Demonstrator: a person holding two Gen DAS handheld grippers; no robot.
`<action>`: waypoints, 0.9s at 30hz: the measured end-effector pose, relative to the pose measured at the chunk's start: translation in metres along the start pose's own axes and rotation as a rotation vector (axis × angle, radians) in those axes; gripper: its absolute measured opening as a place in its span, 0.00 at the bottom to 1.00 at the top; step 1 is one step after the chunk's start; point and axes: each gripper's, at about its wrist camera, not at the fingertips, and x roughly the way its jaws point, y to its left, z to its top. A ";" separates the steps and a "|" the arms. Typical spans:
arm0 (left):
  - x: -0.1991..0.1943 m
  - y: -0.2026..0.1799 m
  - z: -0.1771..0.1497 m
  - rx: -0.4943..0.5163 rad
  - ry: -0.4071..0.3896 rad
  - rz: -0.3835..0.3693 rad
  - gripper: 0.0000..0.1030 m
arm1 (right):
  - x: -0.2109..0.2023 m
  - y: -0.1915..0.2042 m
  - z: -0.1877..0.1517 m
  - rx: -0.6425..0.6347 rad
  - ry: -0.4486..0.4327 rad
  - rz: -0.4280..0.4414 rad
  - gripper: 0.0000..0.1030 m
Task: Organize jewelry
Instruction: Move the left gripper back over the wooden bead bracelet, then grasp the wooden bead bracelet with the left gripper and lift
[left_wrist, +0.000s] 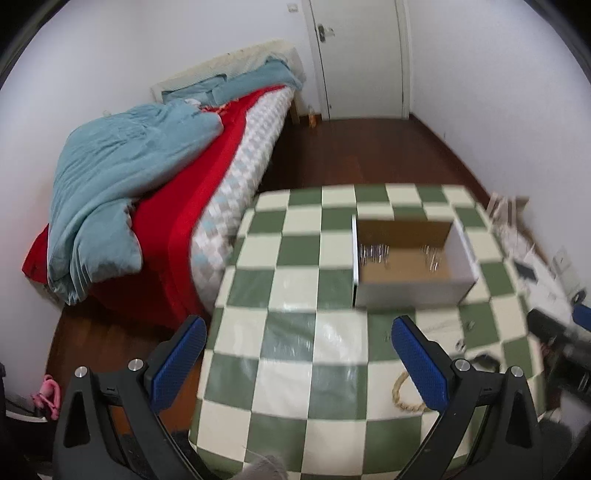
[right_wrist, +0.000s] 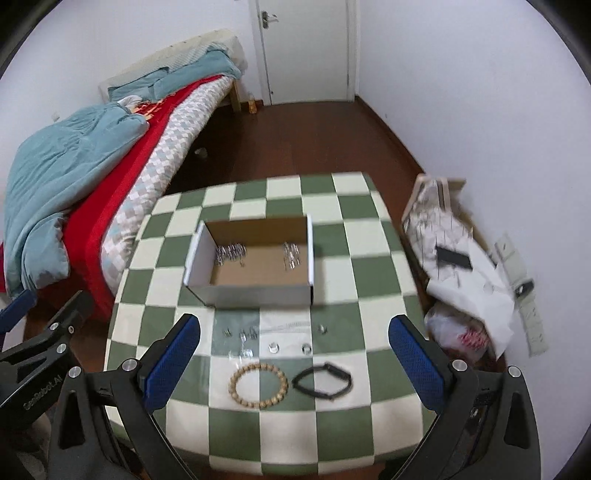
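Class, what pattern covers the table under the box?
Green and cream checks on the tablecloth, clearest from the right wrist view.

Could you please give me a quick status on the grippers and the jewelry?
Left gripper and right gripper open, empty. Bead bracelet and black bracelet on table, outside box. Nothing blocking.

A box sits mid-surface. Before it lie small rings. Nearer still, a beaded bracelet lies left of a band.

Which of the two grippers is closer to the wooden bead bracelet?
The right. The right gripper hovers above the wooden bead bracelet, which sits between its open jaws. The left gripper is off to the bracelet's left, by the table's edge.
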 end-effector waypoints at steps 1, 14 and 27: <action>0.010 -0.007 -0.009 0.025 0.026 0.010 1.00 | 0.008 -0.006 -0.007 0.011 0.018 0.001 0.91; 0.118 -0.080 -0.075 0.152 0.307 -0.081 0.83 | 0.088 -0.082 -0.056 0.170 0.164 0.011 0.57; 0.121 -0.097 -0.082 0.206 0.271 -0.207 0.07 | 0.126 -0.078 -0.045 0.157 0.219 0.038 0.57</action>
